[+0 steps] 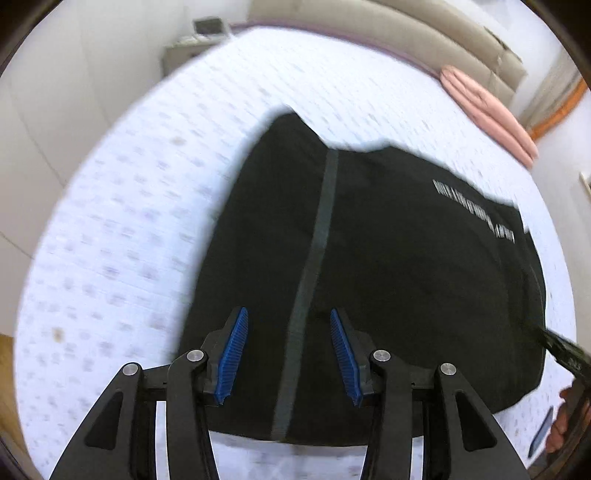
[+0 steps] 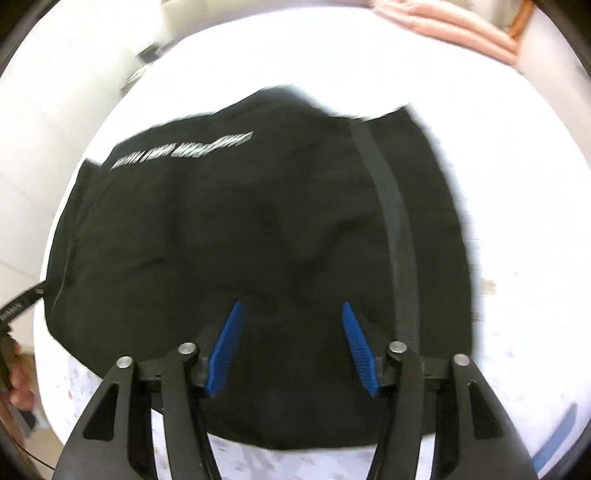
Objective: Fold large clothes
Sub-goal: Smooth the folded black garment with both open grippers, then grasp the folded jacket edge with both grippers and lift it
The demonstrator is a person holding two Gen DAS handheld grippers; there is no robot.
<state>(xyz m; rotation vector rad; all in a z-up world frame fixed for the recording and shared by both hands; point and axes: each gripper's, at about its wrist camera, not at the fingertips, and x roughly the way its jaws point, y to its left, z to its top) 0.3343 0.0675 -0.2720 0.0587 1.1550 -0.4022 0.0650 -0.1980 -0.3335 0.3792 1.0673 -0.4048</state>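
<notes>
My left gripper (image 1: pixel 288 314) hangs over the near end of the black garment (image 1: pixel 388 258), its blue pads (image 1: pixel 234 354) spread apart with nothing between them; the cloth lies below and beyond the fingertips, not pinched. A grey stripe (image 1: pixel 314 258) runs lengthwise down the fabric and passes right between the two fingers in this view. My right gripper (image 2: pixel 291 310) is likewise parted and empty, hovering above the same garment's near edge, with the grey stripe just to the right of its right finger. The garment lies flat on the white patterned bedspread (image 1: pixel 129 221), folded into a broad block. A line of white lettering (image 1: pixel 476 214) is printed on the cloth, well beyond both grippers; blur makes it unreadable to me in either view. Farther out, a pink folded item (image 1: pixel 487 110) rests near the bed's far edge, beside a beige headboard (image 1: pixel 424 33).
</notes>
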